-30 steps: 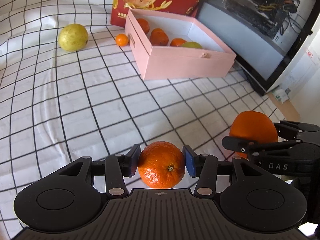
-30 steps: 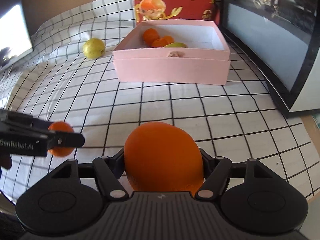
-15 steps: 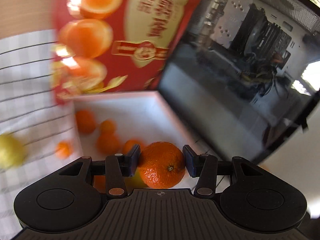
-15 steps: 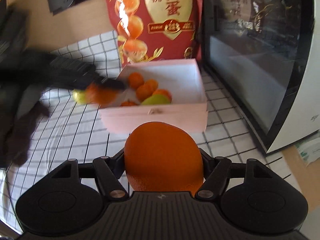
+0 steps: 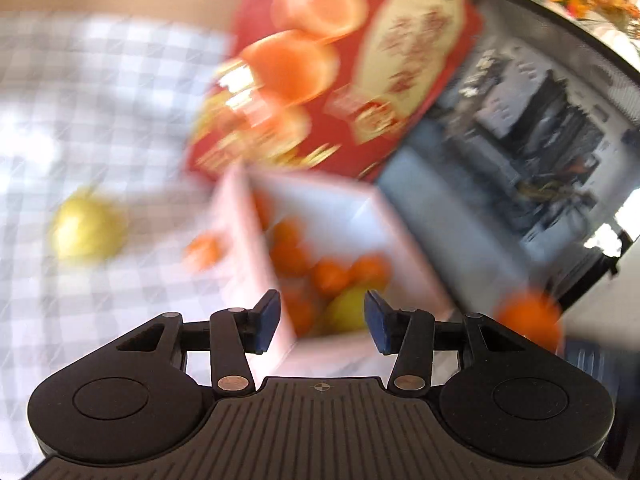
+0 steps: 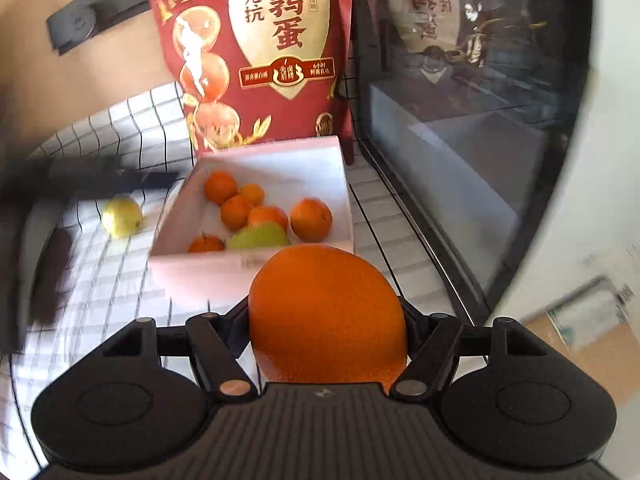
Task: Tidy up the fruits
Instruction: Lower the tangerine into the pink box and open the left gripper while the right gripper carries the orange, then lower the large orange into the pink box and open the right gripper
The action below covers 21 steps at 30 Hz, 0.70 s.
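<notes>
My left gripper (image 5: 322,320) is open with nothing between its blue pads, above the near corner of the pink box (image 5: 236,236); this view is blurred by motion. In the box (image 6: 256,270) lie several oranges (image 6: 311,219) and a green pear (image 6: 260,236). A yellow fruit (image 6: 122,216) and a small orange (image 5: 202,250) lie on the checked cloth left of the box. My right gripper (image 6: 328,320) is shut on a large orange (image 6: 326,316), just in front of the box. The left gripper shows as a dark blur (image 6: 80,180) in the right wrist view.
A tall red snack bag (image 6: 256,60) stands right behind the box. A dark glass-fronted appliance (image 6: 460,120) runs along the right side. The checked cloth (image 6: 108,280) stretches out to the left of the box.
The left gripper swung over the box and let go of its small orange, which now lies inside; its jaws are empty. The right gripper rose and came closer to the box, still holding the large orange.
</notes>
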Each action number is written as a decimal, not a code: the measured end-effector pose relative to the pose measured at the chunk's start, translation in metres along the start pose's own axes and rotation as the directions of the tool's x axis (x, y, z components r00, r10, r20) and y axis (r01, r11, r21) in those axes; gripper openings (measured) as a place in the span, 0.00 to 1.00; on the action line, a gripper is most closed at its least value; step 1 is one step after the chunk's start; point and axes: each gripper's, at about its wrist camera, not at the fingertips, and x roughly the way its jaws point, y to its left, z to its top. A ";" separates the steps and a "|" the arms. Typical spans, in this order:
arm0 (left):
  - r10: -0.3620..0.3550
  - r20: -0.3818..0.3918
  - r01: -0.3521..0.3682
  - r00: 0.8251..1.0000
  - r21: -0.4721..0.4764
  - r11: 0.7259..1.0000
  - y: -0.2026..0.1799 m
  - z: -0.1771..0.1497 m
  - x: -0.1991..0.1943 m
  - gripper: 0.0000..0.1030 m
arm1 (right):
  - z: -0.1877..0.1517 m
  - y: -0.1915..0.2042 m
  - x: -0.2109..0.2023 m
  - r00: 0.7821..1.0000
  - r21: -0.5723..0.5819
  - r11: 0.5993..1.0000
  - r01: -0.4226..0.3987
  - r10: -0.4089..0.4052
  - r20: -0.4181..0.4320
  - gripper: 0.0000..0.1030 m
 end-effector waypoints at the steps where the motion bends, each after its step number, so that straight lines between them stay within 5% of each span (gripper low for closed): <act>1: 0.021 -0.012 -0.021 1.000 -0.022 1.000 0.009 -0.011 -0.008 0.49 | 0.016 0.002 0.008 1.000 -0.002 1.000 -0.018 0.018 -0.003 0.69; 10: 0.160 -0.002 -0.160 0.987 -0.107 0.981 0.044 -0.069 -0.068 0.49 | 0.135 0.053 0.132 0.992 -0.167 0.986 0.005 -0.026 -0.126 0.69; 15: 0.227 0.007 -0.224 0.974 -0.153 0.963 0.064 -0.077 -0.088 0.49 | 0.142 0.057 0.176 0.974 -0.113 0.993 0.024 -0.048 -0.221 0.69; 21: 0.249 -0.002 -0.244 0.969 -0.192 0.950 0.084 -0.081 -0.089 0.49 | 0.119 0.056 0.175 0.966 -0.132 0.991 -0.010 -0.024 -0.257 0.69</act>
